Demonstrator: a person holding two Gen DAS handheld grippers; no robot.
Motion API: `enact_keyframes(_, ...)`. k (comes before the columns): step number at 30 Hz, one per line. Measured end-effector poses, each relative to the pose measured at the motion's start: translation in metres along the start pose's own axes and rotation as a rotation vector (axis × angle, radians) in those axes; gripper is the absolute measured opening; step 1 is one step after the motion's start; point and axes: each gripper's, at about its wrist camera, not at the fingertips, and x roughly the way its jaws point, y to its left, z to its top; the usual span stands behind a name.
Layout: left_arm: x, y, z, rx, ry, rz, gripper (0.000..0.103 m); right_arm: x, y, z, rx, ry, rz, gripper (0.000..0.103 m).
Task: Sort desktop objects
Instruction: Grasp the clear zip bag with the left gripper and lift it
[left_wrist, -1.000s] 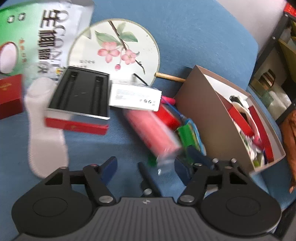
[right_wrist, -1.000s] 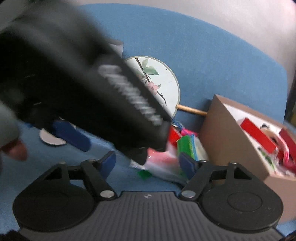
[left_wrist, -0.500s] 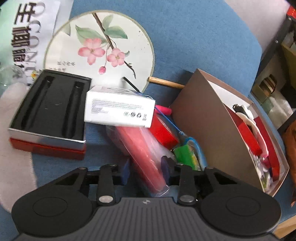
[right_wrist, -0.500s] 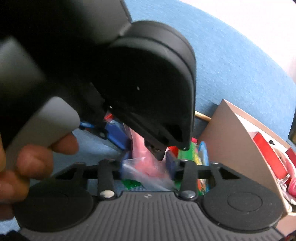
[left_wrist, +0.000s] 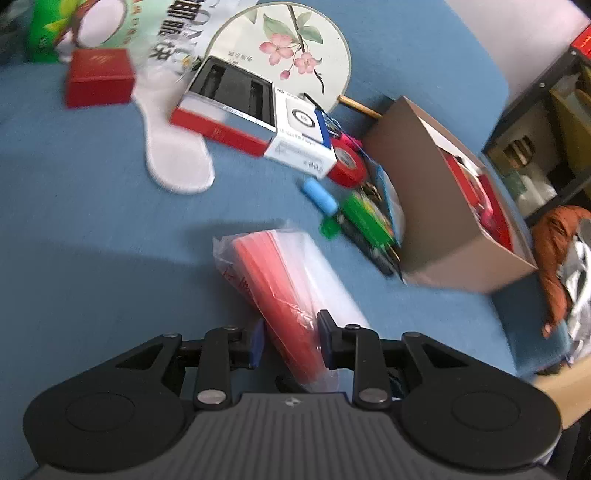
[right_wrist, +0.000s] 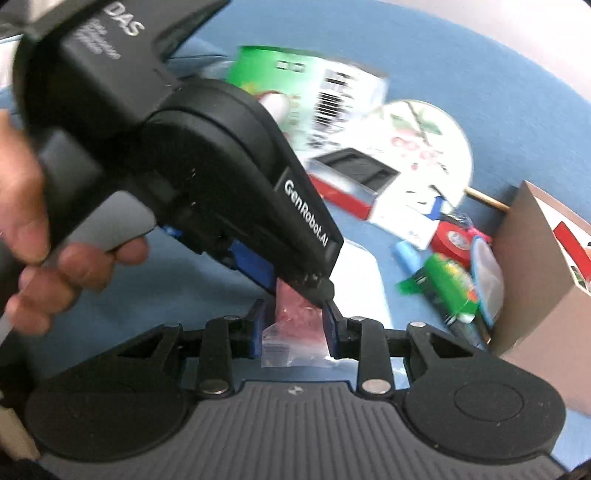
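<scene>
A clear plastic bag with a red roll inside (left_wrist: 280, 273) is held over the blue tabletop, in front of the pile of objects. My left gripper (left_wrist: 290, 341) has its blue pads pressed on the bag's near end, and its jaws are still closing. In the right wrist view my right gripper (right_wrist: 295, 328) is shut on the bag's other end (right_wrist: 291, 314). The left gripper's black body (right_wrist: 221, 166), held by a hand (right_wrist: 44, 236), fills that view and hides most of the bag.
An open cardboard box (left_wrist: 436, 206) with several items stands at the right. Beside it lie a green pack (left_wrist: 365, 218), a blue cylinder (left_wrist: 319, 194), a red tape roll (left_wrist: 349, 166) and a white carton (left_wrist: 301, 144). Farther back are a black-lined tray (left_wrist: 229, 103), a round fan (left_wrist: 291, 44), a white insole (left_wrist: 173, 155) and a small red box (left_wrist: 99, 77).
Both grippers went from open to shut on the bag. The bag has since come out of the pile toward me, uncovering the blue cylinder and the tape roll.
</scene>
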Motion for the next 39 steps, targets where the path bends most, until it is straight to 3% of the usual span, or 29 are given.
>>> enact_keyframes(3, -0.013, 0.000, -0.011, 0.009, 0.005, 0.001, 0.035, -0.022, 0.007, -0.005, 0.035, -0.008, 0.106, 0.051)
enact_keyframes(5, -0.019, -0.001, -0.015, 0.028, -0.012, 0.021, 0.050, -0.031, 0.005, -0.007, 0.081, -0.012, 0.149, 0.055)
enact_keyframes(7, -0.024, -0.003, -0.015, 0.047, -0.044, 0.053, 0.062, -0.038, 0.006, -0.017, 0.110, -0.020, 0.136, 0.068)
enact_keyframes(9, -0.026, -0.002, -0.013, 0.058, -0.075, 0.070, 0.067, -0.043, 0.006, -0.008, 0.145, -0.020, 0.084, 0.083)
enact_keyframes(10, -0.025, -0.002, -0.012, 0.059, -0.079, 0.076, 0.068, -0.037, 0.001, 0.001, 0.159, -0.020, 0.070, 0.084)
enact_keyframes(13, -0.019, 0.003, -0.009, 0.045, -0.047, 0.082, 0.068, -0.031, -0.011, -0.017, 0.210, 0.006, 0.066, 0.084)
enact_keyframes(17, -0.013, 0.000, -0.010, 0.061, -0.028, 0.089, 0.069, -0.024, -0.016, -0.023, 0.289, 0.054, 0.112, 0.086)
enact_keyframes(22, -0.007, -0.005, -0.009, 0.097, -0.016, 0.085, 0.069, -0.009, -0.016, -0.030, 0.300, 0.094, 0.112, 0.088)
enact_keyframes(25, -0.004, -0.007, -0.009, 0.120, -0.011, 0.065, 0.065, -0.008, -0.008, -0.031, 0.284, 0.113, 0.109, 0.089)
enact_keyframes(27, -0.002, -0.008, -0.010, 0.132, -0.001, 0.053, 0.056, -0.004, -0.006, -0.031, 0.258, 0.106, 0.099, 0.088)
enact_keyframes(28, -0.001, -0.008, -0.010, 0.135, 0.001, 0.052, 0.056, -0.004, -0.005, -0.029, 0.253, 0.103, 0.102, 0.086)
enact_keyframes(30, -0.001, -0.008, -0.010, 0.138, -0.009, 0.066, 0.056, -0.005, -0.005, -0.028, 0.251, 0.091, 0.100, 0.064)
enact_keyframes(32, 0.000, -0.008, -0.009, 0.138, -0.012, 0.071, 0.058, -0.006, -0.009, -0.028, 0.266, 0.081, 0.101, 0.058)
enact_keyframes(35, 0.001, -0.010, -0.009, 0.148, -0.011, 0.074, 0.057, -0.004, -0.012, -0.027, 0.280, 0.078, 0.110, 0.062)
enact_keyframes(38, 0.002, -0.011, -0.009, 0.156, -0.010, 0.076, 0.057, 0.001, -0.007, -0.026, 0.252, 0.077, 0.105, 0.081)
enact_keyframes(39, 0.002, -0.010, -0.008, 0.154, -0.010, 0.076, 0.057, 0.004, -0.005, -0.026, 0.239, 0.076, 0.095, 0.081)
